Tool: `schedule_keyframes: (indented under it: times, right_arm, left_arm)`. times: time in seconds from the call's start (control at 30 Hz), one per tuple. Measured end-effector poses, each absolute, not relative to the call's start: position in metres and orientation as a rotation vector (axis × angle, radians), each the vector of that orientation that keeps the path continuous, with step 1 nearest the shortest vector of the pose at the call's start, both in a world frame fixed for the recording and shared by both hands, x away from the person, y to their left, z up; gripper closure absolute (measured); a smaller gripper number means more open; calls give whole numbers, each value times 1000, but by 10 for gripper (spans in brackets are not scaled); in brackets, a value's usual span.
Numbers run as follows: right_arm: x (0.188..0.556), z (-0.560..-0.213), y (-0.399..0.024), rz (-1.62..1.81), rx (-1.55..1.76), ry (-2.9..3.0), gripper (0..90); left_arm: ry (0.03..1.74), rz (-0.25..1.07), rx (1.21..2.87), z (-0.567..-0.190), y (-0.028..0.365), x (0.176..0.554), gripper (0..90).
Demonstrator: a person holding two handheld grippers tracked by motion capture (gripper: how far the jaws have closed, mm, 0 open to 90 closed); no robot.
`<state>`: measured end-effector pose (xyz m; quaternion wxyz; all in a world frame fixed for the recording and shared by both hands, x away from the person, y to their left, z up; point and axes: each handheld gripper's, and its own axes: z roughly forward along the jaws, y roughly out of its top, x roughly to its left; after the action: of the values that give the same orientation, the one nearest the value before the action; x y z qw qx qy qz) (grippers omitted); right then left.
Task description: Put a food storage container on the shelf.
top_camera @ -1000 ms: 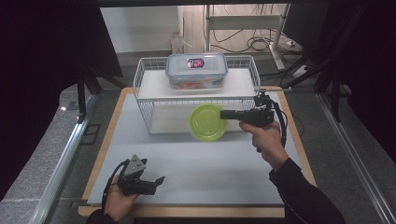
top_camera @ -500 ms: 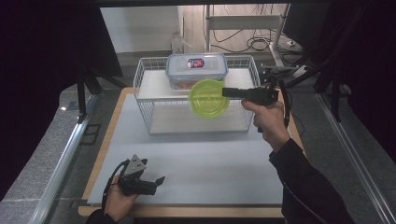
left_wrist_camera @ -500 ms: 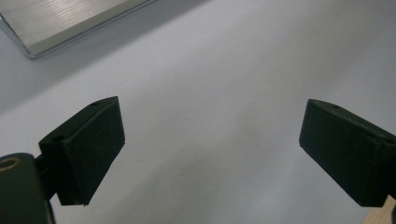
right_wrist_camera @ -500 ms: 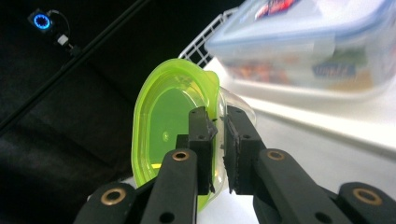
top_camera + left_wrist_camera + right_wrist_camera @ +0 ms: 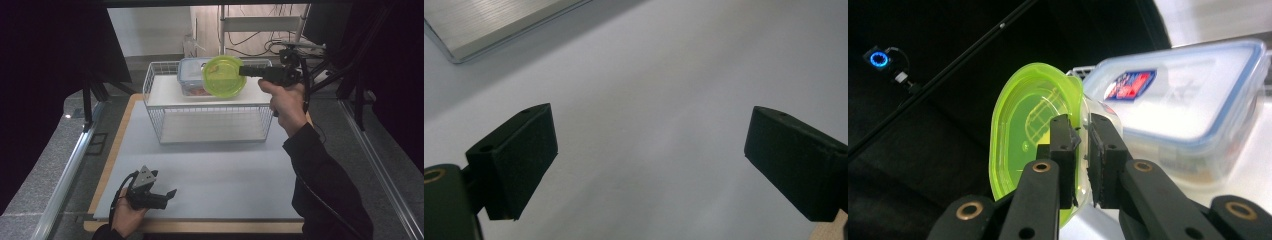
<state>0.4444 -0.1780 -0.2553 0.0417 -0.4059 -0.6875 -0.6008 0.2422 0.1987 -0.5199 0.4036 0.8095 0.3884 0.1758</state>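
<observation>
A round lime-green plastic lid hangs in the air above the white wire rack, tilted on edge. My right gripper is shut on the lid's rim and holds it in front of a clear lidded food box that stands on the rack's top shelf. My left gripper rests low near the table's front left edge, its jaws wide apart over bare white tabletop with nothing between them.
The rack has a white top shelf and an open lower level. The white table mat lies in a wooden frame. Metal rails run along both sides; cables and shelving stand behind the rack.
My right hand has lifted the green lid from in front of the rack's lower level up to the top shelf, toward the food box. The left gripper has stayed put.
</observation>
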Motion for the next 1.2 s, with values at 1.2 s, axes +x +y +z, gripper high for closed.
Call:
schedule_keyframes:
  times: [1.2]
  right_arm:
    - [522,-247,-125,-1775,-1559,-2033,782]
  left_arm:
    - [948,412,2041,-520,197,241,66]
